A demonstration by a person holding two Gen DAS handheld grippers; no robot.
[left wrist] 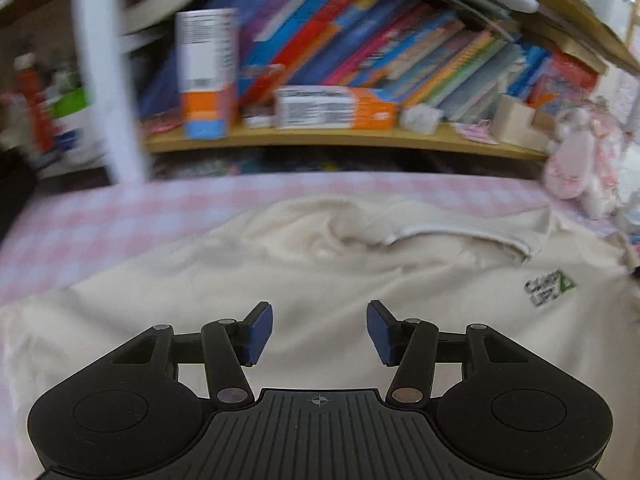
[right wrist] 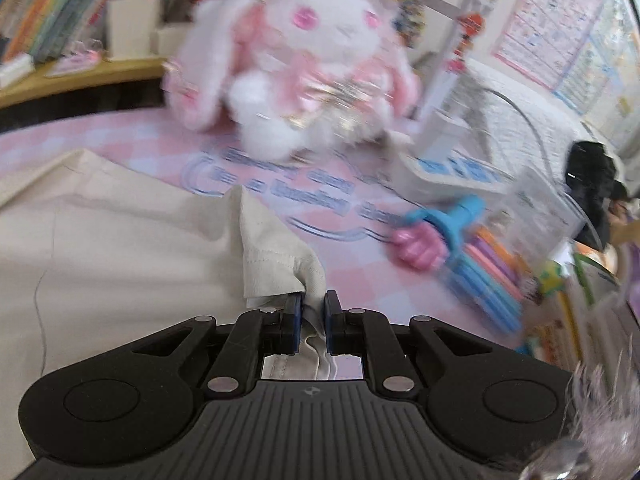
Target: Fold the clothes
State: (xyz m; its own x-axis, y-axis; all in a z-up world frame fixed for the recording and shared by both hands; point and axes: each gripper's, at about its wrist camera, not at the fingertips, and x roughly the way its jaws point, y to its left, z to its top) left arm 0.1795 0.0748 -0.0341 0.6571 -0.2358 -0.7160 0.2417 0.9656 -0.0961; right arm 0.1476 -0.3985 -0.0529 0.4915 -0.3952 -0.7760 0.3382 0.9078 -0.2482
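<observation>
The cream shirt point(left wrist: 280, 280) lies spread on the pink checked desk point(left wrist: 100, 216). The right gripper point(right wrist: 313, 312) has its jaws pinched on a sleeve point(right wrist: 272, 256); the left gripper point(left wrist: 320, 332) hangs empty, jaws half apart. Best to carry the sleeve inward, flat, keeping the cloth taut.

Cream shirt point(left wrist: 320, 264) with a small black-and-green chest logo point(left wrist: 550, 288), spread over a pink-and-white checked cloth point(left wrist: 100, 220) printed with blue lettering point(right wrist: 288, 188). Behind, a light wooden shelf point(left wrist: 340, 138) packed with books point(left wrist: 380, 48) in blue, red, pink and orange, fronted by orange-and-white boxes point(left wrist: 206, 76); alongside, a white-and-pink plush rabbit point(right wrist: 304, 64) with bright pink eyes. In the foreground, black grippers with dark blue fingers point(left wrist: 260, 332), and to the right a toy point(right wrist: 440, 232) in pink and sky blue beside orange and blue sticks point(right wrist: 496, 280).
</observation>
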